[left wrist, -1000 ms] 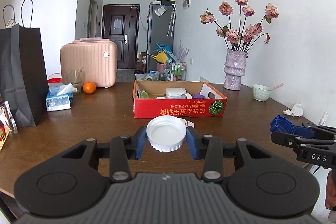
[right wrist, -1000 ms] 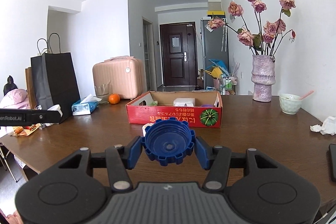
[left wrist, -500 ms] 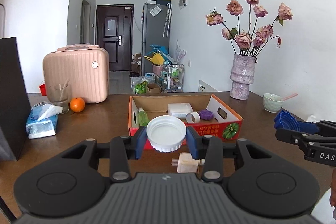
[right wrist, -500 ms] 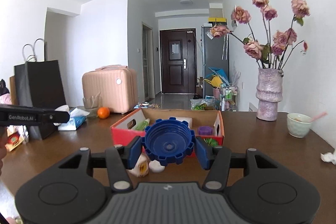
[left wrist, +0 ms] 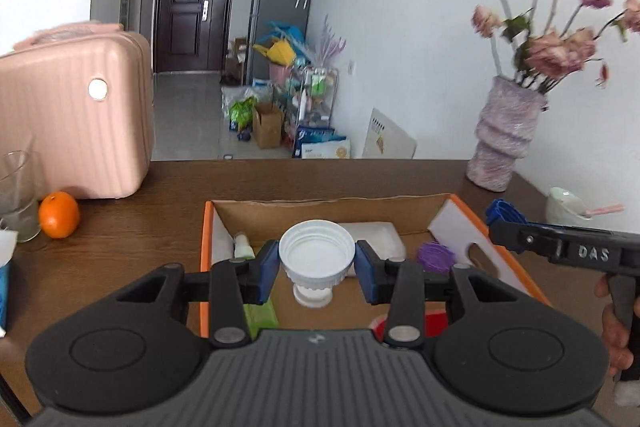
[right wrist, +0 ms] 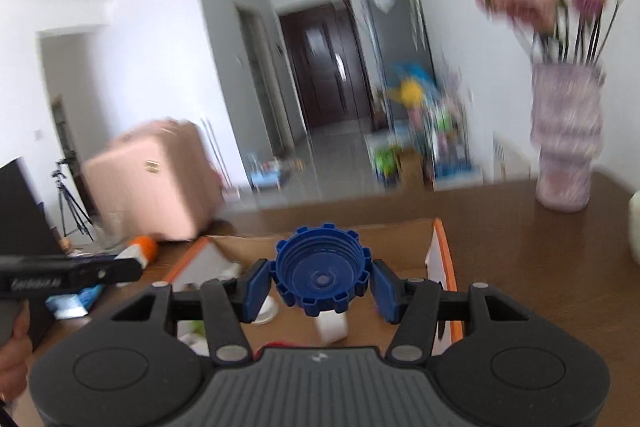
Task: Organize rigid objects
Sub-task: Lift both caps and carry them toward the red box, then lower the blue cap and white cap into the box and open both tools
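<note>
The left claw [left wrist: 316,267] grips a white cap [left wrist: 317,258] by its rim, hollow side facing the camera. The right claw [right wrist: 320,285] clamps a blue notched cap [right wrist: 321,278] the same way. Both caps hang over the open cardboard box [left wrist: 208,247], which lies directly below and slightly ahead, its long side running across the view; the drop is straight down. The box sits on a brown desk [left wrist: 160,187], with an orange [left wrist: 59,214], pink suitcase [left wrist: 76,115] and flower vase [left wrist: 506,143] around it.
</note>
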The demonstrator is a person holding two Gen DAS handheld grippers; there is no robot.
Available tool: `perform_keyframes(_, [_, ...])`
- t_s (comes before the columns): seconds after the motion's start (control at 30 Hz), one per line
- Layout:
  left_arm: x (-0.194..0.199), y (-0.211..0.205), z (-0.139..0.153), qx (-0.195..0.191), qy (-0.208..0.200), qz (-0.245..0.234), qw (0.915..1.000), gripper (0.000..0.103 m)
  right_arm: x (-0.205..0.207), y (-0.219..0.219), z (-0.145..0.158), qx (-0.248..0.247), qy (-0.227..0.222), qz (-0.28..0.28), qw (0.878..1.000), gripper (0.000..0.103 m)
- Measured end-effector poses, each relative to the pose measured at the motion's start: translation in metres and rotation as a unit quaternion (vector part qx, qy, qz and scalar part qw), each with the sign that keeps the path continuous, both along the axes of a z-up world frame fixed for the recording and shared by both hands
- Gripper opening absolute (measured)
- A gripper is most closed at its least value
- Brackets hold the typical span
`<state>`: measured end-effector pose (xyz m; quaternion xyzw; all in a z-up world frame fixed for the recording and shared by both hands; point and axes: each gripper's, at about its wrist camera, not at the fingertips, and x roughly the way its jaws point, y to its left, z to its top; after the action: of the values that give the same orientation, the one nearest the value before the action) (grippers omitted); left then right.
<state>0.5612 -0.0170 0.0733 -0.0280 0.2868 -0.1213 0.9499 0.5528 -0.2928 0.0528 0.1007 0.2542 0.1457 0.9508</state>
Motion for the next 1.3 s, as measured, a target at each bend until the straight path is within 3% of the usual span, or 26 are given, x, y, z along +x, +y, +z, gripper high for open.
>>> perform_keyframes(0.2, [0.088,-0.016,-0.041,0.051,0.042,0.014,0.9977,0.041,0.125,-0.003,-0.04,0.061,0.13,-0.027,0.989,0.054])
perform_keyframes(0.27, [0.108,-0.016,-0.055,0.052,0.063,0.017,0.9965,0.043,0.15,0.005,-0.054,0.042,0.152,-0.04,0.987,0.055])
perform_keyframes(0.33, [0.117,-0.014,-0.068,0.054,0.081,0.032,0.9948,0.045,0.163,0.015,-0.068,0.004,0.161,-0.051,0.986,0.054])
perform_keyframes(0.37, [0.118,-0.015,-0.069,0.057,0.083,0.036,0.9943,0.045,0.166,0.02,-0.073,-0.005,0.165,-0.046,0.985,0.059])
perform_keyframes(0.47, [0.105,-0.014,-0.064,0.038,0.045,0.009,0.9982,0.069,0.163,0.022,-0.075,0.017,0.162,-0.04,0.986,0.066])
perform_keyframes(0.6, [0.096,-0.018,-0.063,0.055,0.035,0.009,0.9978,0.069,0.163,0.025,-0.073,0.016,0.156,-0.04,0.987,0.067])
perform_keyframes(0.77, [0.08,-0.008,-0.039,0.043,0.046,0.029,0.9976,0.07,0.152,0.024,-0.055,0.005,0.151,-0.045,0.988,0.071])
perform_keyframes(0.97, [0.031,0.022,0.002,0.038,0.045,0.04,0.9974,0.072,0.109,0.004,0.001,-0.043,0.122,-0.053,0.99,0.08])
perform_keyframes(1.13, [-0.031,0.042,0.049,0.018,0.033,0.041,0.9985,0.08,0.047,-0.017,0.05,-0.075,0.101,-0.054,0.991,0.083])
perform_keyframes(1.3, [-0.109,0.042,0.087,0.041,-0.037,0.06,0.9967,0.102,-0.035,-0.037,0.089,-0.101,0.055,-0.06,0.992,0.088])
